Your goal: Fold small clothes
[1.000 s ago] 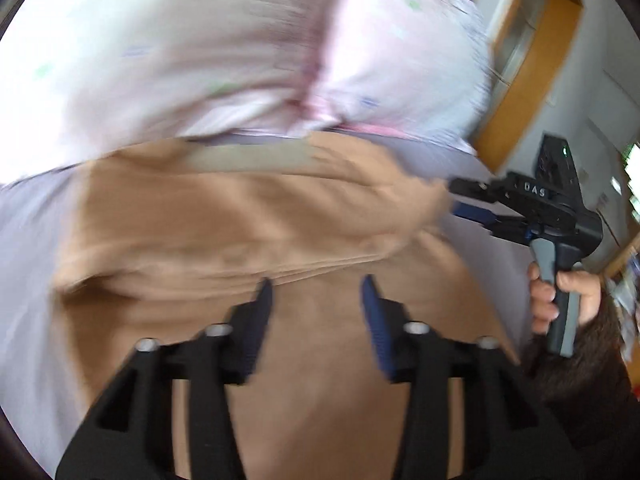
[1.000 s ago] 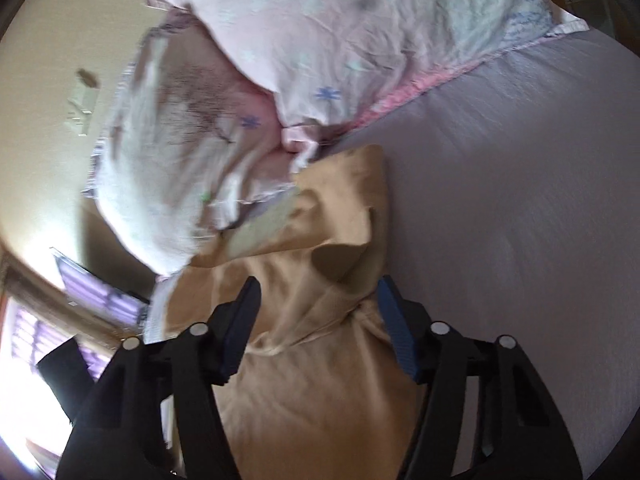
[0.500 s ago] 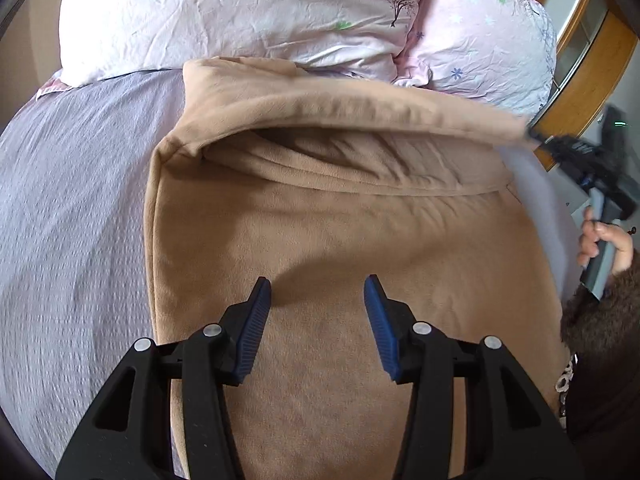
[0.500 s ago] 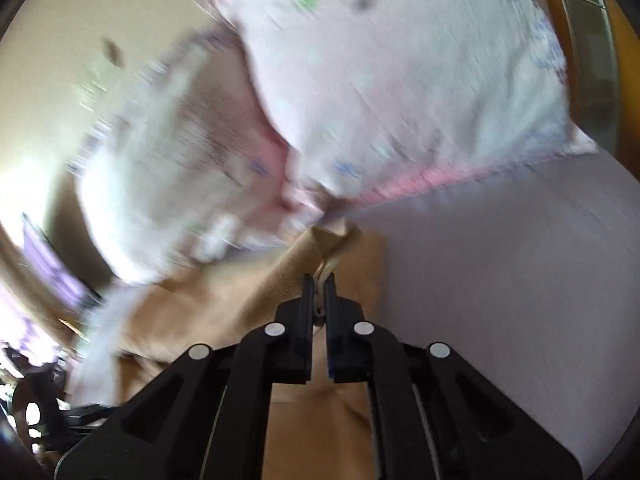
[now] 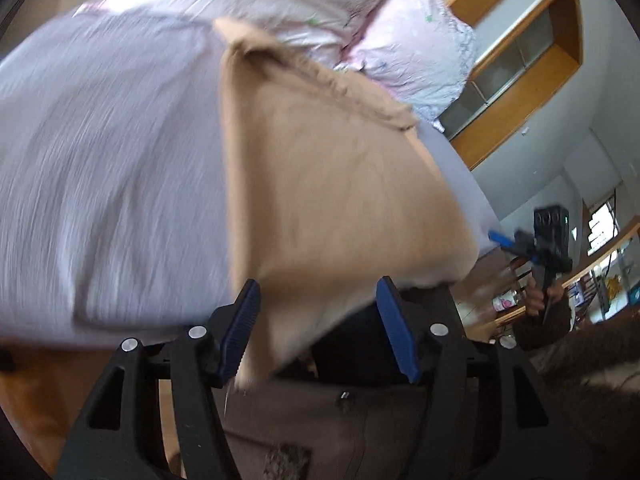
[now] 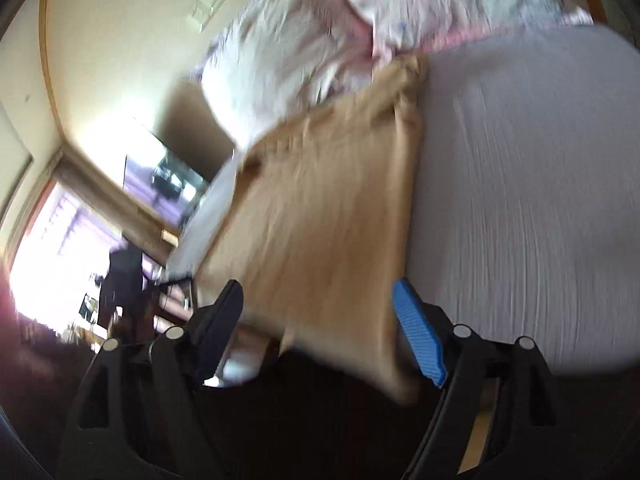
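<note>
Half a second after pinching the tan garment (image 6: 324, 216), the right gripper (image 6: 316, 320) has let go, its jaws now wide apart over the cloth's near edge. The left gripper (image 5: 320, 320) stays spread, empty, the garment's corner drooping between its fingers. The garment lies flat on the lavender bed (image 5: 100, 168), reaching the pillows (image 5: 288, 8); bare sheet flanks it.

Right gripper (image 6: 318, 330) no longer pinched on the tan garment (image 5: 332, 184): fingers now spread wide. Pulled back to the near hem at the bed (image 5: 108, 176) edge. Folded top flap now flatter.
</note>
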### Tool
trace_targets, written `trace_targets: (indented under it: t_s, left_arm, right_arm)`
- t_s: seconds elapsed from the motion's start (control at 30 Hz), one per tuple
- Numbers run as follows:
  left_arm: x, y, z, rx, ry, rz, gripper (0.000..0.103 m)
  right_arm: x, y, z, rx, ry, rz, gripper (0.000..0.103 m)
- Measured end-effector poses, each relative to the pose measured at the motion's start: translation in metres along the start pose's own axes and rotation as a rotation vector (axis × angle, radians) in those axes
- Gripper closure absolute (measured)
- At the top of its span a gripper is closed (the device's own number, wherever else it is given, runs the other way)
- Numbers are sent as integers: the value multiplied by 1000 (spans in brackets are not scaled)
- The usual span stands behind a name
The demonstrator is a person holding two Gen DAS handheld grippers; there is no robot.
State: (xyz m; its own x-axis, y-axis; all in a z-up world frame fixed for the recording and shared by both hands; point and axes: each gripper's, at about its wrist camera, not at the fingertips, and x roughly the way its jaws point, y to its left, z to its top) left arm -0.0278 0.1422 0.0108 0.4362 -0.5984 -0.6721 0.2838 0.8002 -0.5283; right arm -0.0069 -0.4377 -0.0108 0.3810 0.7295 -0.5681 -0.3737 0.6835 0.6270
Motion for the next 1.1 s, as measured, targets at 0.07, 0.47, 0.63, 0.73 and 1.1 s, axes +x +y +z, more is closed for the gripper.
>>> trace_targets:
  t_s: [0.07, 0.47, 0.63, 0.73, 1.1]
  left_arm:
    - [1, 8, -13, -40, 8, -7, 41]
    - [34, 32, -20, -141, 39, 55, 42]
    - [33, 41, -20, -186, 40, -37, 97]
    - [25, 31, -12, -185, 52, -109, 98]
    - [27, 27, 230, -176, -268, -9, 98]
  right_arm:
    - [8, -10, -17, 39, 41, -27, 25]
    - [62, -50, -33, 109, 112, 90, 33]
    - [62, -40, -32, 49, 112, 202, 98]
    - [44, -10, -22, -60, 83, 262, 98]
    - [67, -14, 210, 69, -340, 184, 98]
